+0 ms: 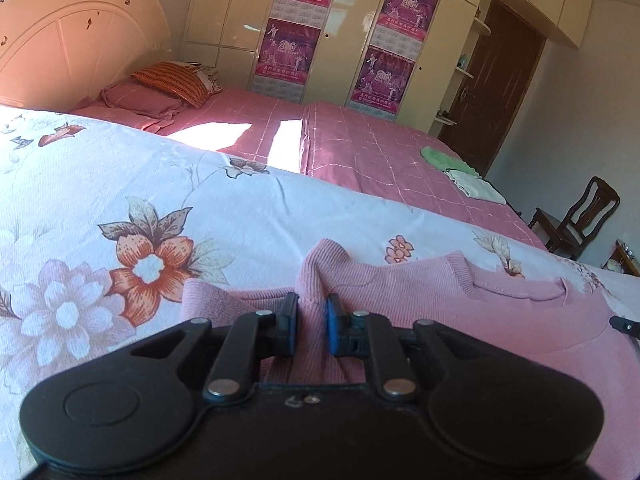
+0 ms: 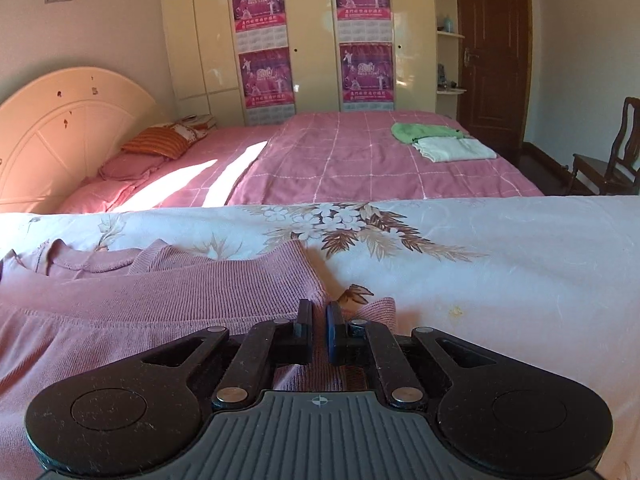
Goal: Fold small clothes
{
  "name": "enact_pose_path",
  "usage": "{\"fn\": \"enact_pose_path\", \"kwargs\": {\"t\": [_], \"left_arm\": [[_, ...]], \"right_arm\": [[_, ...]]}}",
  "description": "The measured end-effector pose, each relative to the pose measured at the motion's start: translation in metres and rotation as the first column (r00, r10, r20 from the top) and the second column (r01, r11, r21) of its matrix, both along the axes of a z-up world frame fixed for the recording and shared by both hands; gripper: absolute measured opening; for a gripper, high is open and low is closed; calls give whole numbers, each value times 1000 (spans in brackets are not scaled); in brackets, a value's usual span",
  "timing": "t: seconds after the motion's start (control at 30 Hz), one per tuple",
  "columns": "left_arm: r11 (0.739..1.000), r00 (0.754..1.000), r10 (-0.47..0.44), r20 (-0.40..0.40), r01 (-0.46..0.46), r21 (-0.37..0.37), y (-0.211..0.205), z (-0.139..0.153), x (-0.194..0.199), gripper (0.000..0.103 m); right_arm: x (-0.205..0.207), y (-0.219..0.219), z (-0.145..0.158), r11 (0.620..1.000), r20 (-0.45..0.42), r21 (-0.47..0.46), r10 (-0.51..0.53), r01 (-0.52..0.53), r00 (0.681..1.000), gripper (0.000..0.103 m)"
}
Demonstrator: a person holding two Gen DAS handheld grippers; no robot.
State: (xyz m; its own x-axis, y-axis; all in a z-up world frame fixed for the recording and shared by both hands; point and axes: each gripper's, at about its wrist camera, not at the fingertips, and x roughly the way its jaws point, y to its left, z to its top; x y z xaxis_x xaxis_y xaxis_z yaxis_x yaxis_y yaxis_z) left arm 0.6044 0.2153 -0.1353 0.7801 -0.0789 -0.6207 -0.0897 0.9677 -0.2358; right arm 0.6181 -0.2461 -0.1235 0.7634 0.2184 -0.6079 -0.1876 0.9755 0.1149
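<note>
Pink sweater (image 1: 460,300) spread sideways across floral quilt (image 1: 120,184). Left gripper (image 1: 312,326) clenched on left edge, right gripper (image 2: 319,332) clenched on right edge; neckline far side.

Right gripper (image 2: 319,330) fingers (image 2: 304,326) pinched on pink knit sweater (image 2: 160,300) atop floral quilt (image 2: 480,248).

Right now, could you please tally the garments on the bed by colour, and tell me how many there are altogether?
Pink ribbed knit sweater, pinched by the left tool and the right tool: 1
Green folded garment: 1
White folded garment: 1
Total: 3
</note>
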Motion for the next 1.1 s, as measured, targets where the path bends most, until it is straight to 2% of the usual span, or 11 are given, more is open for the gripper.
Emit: {"fn": "enact_pose_path", "kwargs": {"t": [0.07, 0.13, 0.2, 0.3, 0.43, 0.57, 0.6, 0.67, 0.8, 0.9, 1.1], "left_arm": [[1000, 1000, -17, 5, 17, -8, 1, 1, 1, 22], [1000, 1000, -10, 20, 10, -24, 6, 8, -6, 40], [998, 996, 57, 64, -60, 34, 4, 23, -26, 55], [998, 989, -53, 140, 49, 34, -27, 46, -67, 59], [954, 938, -297, 180, 286, 87, -115, 52, -109, 59], [930, 930, -359, 84, 347, 123, -166, 25, -112, 61], [930, 942, -334, 12, 328, 168, -172, 10, -105, 61], [939, 952, -305, 34, 295, 178, -166, -1, -103, 64], [944, 956, -290, 46, 278, 178, -148, 15, -106, 63], [956, 967, -230, 112, 204, 210, -119, 23, -111, 71], [975, 992, -78, 95, 56, 213, -55, 36, -57, 62]], "right_arm": [[-1, -3, 1, 1000, -15, 23, 8, -8, 1000, 12], [-8, -7, 10, 999, -2, 44, -6, 6, 1000, 28], [-26, -12, 24, 998, 64, 51, -44, 41, 997, 44], [-65, 0, 46, 997, 104, 46, 63, -68, 993, 43], [-111, 45, 46, 965, 105, 13, 259, -262, 960, 43], [-131, 91, 28, 931, 76, -54, 365, -362, 928, 43], [-129, 101, 18, 929, 43, -117, 359, -352, 932, 43], [-122, 106, 3, 935, 2, -201, 298, -291, 955, 44], [-121, 82, 13, 975, 20, -127, 188, -184, 982, 45], [-119, 42, 25, 995, 51, -48, 95, -92, 994, 45], [-71, -8, 37, 999, 43, 15, -40, 40, 998, 45]]}}
